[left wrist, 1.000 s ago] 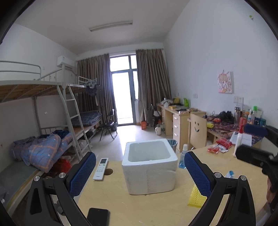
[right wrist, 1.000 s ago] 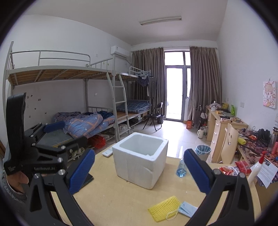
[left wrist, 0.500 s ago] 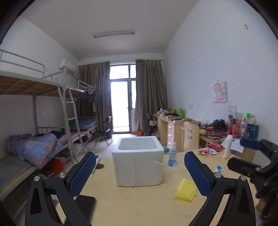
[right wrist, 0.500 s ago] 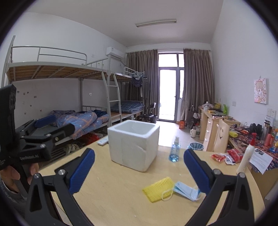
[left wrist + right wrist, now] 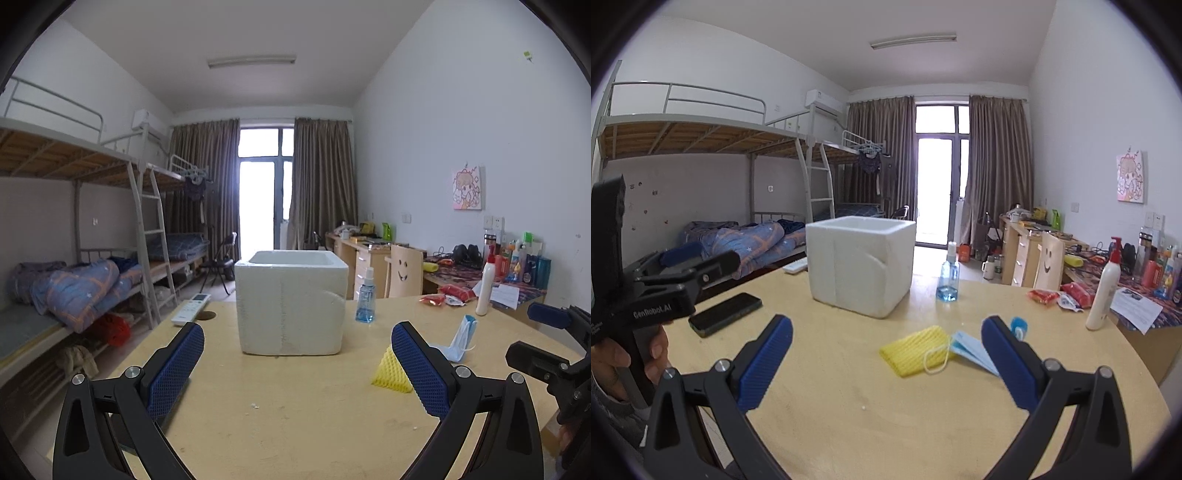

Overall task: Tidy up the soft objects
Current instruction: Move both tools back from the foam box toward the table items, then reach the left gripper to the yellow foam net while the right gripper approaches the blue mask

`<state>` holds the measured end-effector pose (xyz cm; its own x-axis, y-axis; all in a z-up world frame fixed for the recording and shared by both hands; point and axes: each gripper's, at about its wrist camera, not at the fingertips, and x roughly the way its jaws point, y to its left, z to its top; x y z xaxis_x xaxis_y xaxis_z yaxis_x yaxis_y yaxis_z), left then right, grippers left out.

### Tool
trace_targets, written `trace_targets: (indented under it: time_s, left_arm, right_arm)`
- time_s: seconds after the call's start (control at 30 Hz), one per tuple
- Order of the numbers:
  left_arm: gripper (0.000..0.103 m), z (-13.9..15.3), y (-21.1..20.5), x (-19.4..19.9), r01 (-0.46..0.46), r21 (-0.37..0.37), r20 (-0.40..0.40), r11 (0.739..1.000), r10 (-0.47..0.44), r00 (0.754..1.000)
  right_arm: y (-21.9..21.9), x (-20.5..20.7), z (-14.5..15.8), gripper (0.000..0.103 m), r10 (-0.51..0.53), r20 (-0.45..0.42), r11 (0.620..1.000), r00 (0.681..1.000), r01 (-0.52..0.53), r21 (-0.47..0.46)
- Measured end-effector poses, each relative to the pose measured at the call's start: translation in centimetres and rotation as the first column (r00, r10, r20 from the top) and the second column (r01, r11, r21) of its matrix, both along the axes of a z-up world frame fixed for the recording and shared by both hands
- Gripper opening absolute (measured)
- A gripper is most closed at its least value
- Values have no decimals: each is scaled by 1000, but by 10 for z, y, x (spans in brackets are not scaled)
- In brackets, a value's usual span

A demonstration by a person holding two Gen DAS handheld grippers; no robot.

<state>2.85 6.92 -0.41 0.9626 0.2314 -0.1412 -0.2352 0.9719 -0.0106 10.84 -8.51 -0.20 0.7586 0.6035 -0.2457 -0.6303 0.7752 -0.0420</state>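
Yellow foam net sleeve (image 5: 916, 349) lying flat on the pale wooden table (image 5: 849, 413), toward its right half, with a blue face mask (image 5: 973, 350) touching its right edge and one ear loop draped over the yellow mesh; in the left wrist view the same sleeve (image 5: 388, 374) is partly hidden behind the right blue pad, with the mask (image 5: 458, 341) just beyond it, one end propped upward. White foam box (image 5: 858, 258), open at the top, standing upright beyond the sleeve near the table's middle, well apart from both soft items. Blue spray bottle (image 5: 948, 277) upright just right of the box; white pump bottle (image 5: 1104, 291) upright near the right edge, with red snack packets (image 5: 1058, 293) between the two. Black phone (image 5: 726, 308) flat on the left part of the table; white remote (image 5: 190, 308) at the far left edge beside a round hole. Right gripper (image 5: 886, 363), jaws spread wide and empty, above the table in front of the sleeve. Left gripper (image 5: 297, 369), jaws likewise spread wide and empty, facing the box; its black body is held by a hand (image 5: 613, 363) at the left of the right wrist view
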Motion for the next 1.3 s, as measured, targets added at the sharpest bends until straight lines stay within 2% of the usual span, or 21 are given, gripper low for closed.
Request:
trace_targets:
  time_s: [0.3, 0.5, 0.67, 0.9, 1.0, 1.3]
  left_arm:
    - [102, -11, -3, -20, -1, -18, 59, 1000, 2, 998]
    - [102, -23, -4, -24, -5, -27, 41, 1000, 6, 999]
    - [102, -26, -11, -28, -20, 24, 44, 1000, 19, 999]
    - [102, -35, -15, -22, 24, -8, -8, 1000, -24, 1000]
    - [102, -34, -21, -17, 28, -3, -27, 1000, -28, 999]
    - [102, -26, -57, 9, 190, -19, -46, 982, -191, 980]
  right_arm:
    - [-13, -6, -23, 103, -11, -46, 999, 999, 13, 34]
    - [-20, -12, -24, 103, -20, -48, 999, 999, 22, 39]
    - [-23, -19, -27, 103, -22, -58, 999, 998, 24, 37]
    - [-28, -21, -37, 103, -53, -97, 998, 994, 56, 28]
    - [-36, -25, -33, 103, -86, -83, 996, 993, 88, 28]
    - [-81, -32, -27, 103, -217, -82, 973, 973, 222, 61]
